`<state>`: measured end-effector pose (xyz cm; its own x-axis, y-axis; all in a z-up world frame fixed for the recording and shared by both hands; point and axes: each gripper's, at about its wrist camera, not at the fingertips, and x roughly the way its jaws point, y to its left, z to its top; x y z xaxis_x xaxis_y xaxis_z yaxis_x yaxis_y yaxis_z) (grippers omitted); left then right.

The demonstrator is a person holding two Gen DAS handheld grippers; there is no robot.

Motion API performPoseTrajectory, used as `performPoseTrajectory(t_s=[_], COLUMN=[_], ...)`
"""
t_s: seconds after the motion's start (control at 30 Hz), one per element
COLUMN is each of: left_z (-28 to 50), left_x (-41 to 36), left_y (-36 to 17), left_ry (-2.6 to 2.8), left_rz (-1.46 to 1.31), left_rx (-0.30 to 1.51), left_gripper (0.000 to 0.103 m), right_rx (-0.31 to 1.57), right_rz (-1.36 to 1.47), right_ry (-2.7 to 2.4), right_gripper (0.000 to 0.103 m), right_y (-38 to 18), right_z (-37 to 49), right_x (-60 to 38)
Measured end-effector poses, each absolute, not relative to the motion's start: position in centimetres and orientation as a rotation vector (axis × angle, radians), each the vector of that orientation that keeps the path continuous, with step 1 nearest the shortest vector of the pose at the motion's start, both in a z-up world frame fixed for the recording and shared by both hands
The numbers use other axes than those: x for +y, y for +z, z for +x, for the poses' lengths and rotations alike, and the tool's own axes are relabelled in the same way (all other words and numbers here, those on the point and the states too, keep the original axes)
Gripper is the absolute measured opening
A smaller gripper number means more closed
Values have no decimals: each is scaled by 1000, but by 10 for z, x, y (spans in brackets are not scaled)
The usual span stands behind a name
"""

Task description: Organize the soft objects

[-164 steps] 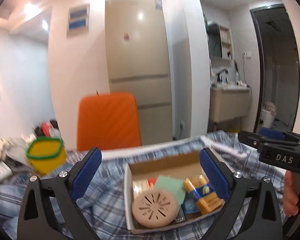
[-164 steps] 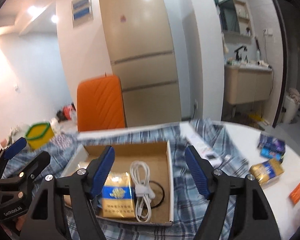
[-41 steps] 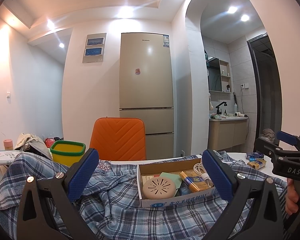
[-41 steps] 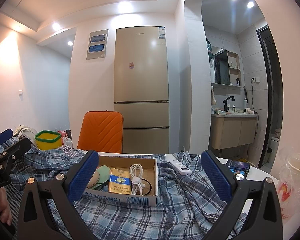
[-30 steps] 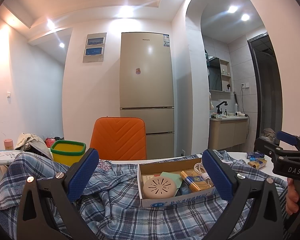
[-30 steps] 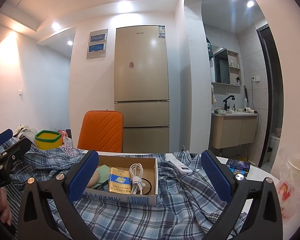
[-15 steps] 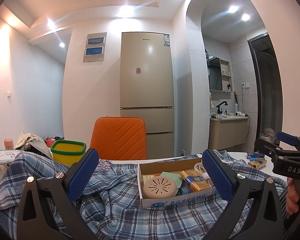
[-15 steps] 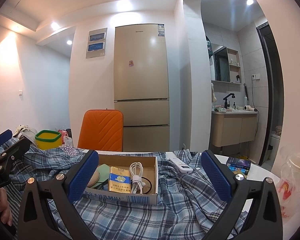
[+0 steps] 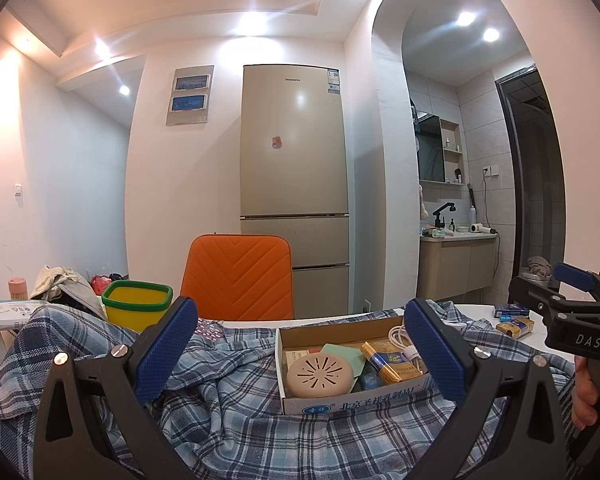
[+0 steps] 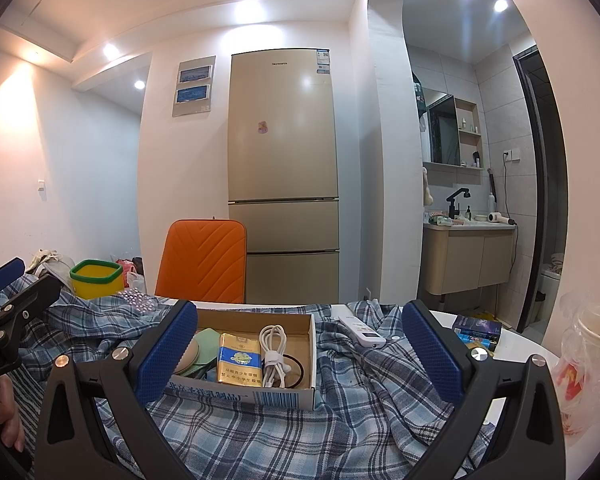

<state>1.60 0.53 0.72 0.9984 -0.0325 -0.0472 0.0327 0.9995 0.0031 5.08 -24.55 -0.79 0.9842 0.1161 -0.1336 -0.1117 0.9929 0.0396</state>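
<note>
Fingers (image 9: 168,350) spread wide above plaid shirt (image 9: 236,420); cardboard box (image 9: 352,398) seemingly clear ahead.

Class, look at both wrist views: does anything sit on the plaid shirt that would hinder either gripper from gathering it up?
Yes. A cardboard box full of small items rests on the plaid shirt, and a white remote lies on its far folds.

Shirt (image 10: 340,420): spread over the table (image 10: 516,344).
Box (image 10: 284,398): set on the shirt, mid-table.
Charger cable (image 10: 272,344): laid in the box's right half.
Remote (image 10: 360,330): placed right of the box, toward the table's far edge.
Chair (image 10: 202,260): stood behind the far edge.
</note>
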Motion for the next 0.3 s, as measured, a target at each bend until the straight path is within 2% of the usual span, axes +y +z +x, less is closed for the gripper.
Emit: performPoseTrajectory(t_s=[0.3], left_z=[17], left_x=[5], left_y=[6], left_ry=[-31], left_rz=[7], left_rx=[51], left_gripper=[103], right_rx=[136], right_rz=[32], right_ry=[115], right_gripper=[103], right_y=[-8], right_z=[51], right_x=[-246])
